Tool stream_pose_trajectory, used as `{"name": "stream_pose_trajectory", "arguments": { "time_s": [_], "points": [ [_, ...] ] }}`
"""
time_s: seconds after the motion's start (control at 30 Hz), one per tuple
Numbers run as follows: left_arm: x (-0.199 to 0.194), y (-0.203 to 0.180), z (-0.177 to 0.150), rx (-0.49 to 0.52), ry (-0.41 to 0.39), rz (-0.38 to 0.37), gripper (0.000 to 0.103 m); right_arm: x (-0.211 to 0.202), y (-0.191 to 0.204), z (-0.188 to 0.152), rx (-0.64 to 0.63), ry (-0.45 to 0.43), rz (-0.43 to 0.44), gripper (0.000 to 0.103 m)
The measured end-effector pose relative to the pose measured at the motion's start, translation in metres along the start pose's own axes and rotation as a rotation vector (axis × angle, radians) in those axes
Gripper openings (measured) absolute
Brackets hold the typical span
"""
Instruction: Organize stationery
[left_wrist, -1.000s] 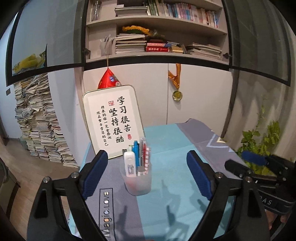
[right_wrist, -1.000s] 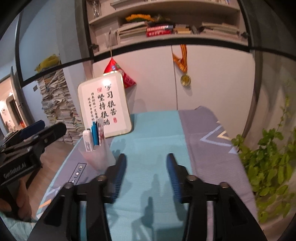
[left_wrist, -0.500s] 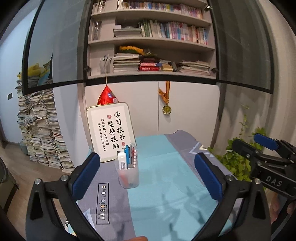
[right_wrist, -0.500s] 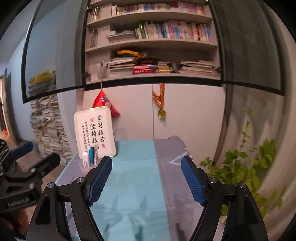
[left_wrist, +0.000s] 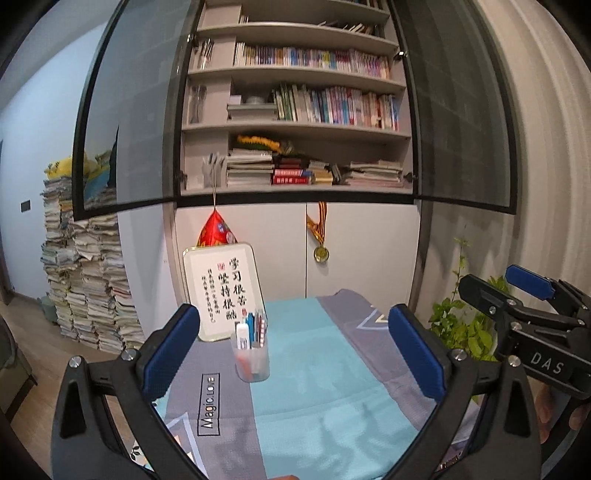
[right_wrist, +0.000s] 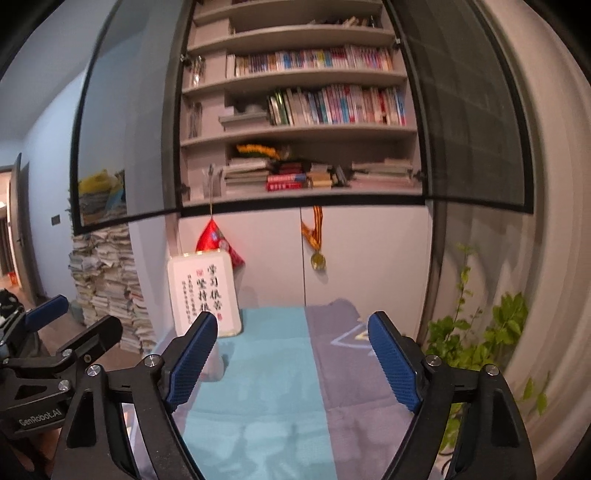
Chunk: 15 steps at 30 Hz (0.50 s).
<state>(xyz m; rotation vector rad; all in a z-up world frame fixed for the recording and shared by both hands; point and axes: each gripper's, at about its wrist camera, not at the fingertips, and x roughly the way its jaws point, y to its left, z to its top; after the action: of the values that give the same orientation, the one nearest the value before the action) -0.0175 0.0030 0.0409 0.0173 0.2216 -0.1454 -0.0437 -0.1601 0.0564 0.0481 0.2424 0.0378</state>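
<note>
A clear plastic cup (left_wrist: 253, 363) stands upright on the teal and grey tablecloth (left_wrist: 314, 391), holding several pens and a white correction tape. My left gripper (left_wrist: 291, 317) hovers well back from the cup, wide open with nothing between its fingers. In the right wrist view the cup (right_wrist: 218, 365) is mostly hidden behind the left blue pad. My right gripper (right_wrist: 291, 321) is also held back above the cloth, its jaws opening and empty. Each gripper shows at the edge of the other's view: the right gripper (left_wrist: 495, 286), the left gripper (right_wrist: 74, 321).
A framed calligraphy sign (left_wrist: 223, 291) leans against the white cabinet behind the cup. Open glass doors and full bookshelves rise above. A potted plant (left_wrist: 461, 325) stands right of the table, tall stacks of books (left_wrist: 88, 288) to the left. A medal (left_wrist: 321, 253) hangs on the cabinet.
Both grippers drew back and upward from the table, so the cup looks smaller and farther away. Both pairs of jaws spread wider. The cup stayed in place.
</note>
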Motion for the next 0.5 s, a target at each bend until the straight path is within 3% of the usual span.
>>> {"name": "stream_pose_trajectory", "arguments": {
  "time_s": [0.17,0.5],
  "points": [
    [-0.013,0.000,0.004,0.001,-0.030,-0.003,0.102,-0.015,0.005,0.006,-0.010,-0.036,0.000,0.084],
    [-0.017,-0.001,0.001,0.009,-0.029,-0.003,0.102,-0.019,0.008,0.005,-0.017,-0.022,0.012,0.085]
  ]
}}
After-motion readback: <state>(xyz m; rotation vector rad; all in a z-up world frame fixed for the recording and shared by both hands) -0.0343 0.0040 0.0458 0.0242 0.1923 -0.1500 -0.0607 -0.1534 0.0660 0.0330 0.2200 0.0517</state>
